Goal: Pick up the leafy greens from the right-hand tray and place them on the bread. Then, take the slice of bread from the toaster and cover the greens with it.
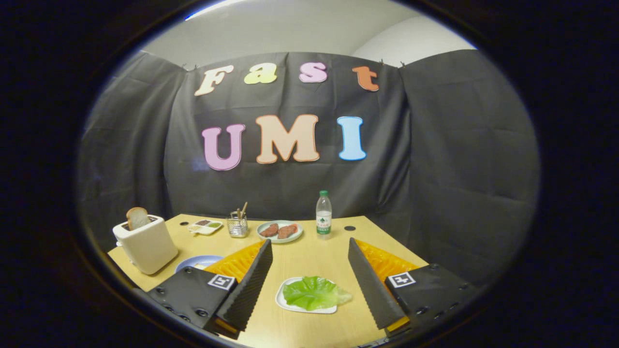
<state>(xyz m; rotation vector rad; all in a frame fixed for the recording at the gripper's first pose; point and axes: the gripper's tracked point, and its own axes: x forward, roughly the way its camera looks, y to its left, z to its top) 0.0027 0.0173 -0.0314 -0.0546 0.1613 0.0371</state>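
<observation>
Greens (314,293) lie flat on a small white tray (281,300) on the bench (309,251), and this tray serves as the landmark for all else. The gripper (309,282) hangs above the bench with its fingers spread wide, one on each side of the tray, touching neither the tray nor the greens; the leaf sits in the gap between them, nearer their bases than their tips. Left of the tray and farther back stands a white toaster (146,244) with a slice of bread (137,218) standing upright out of its slot. Between the toaster and the tray, partly hidden by the left finger, a pale blue plate (196,262) rests on the bench; what it carries cannot be made out. Beyond the tray, toward the black cloth wall, sits a round plate (279,231) holding two reddish-brown pieces. Left of that plate stands a small wire holder (237,225) with sticks in it, and farther left a small divided dish (205,226). A clear bottle (323,214) with a green cap stands upright just right of the round plate, well beyond the tray.
</observation>
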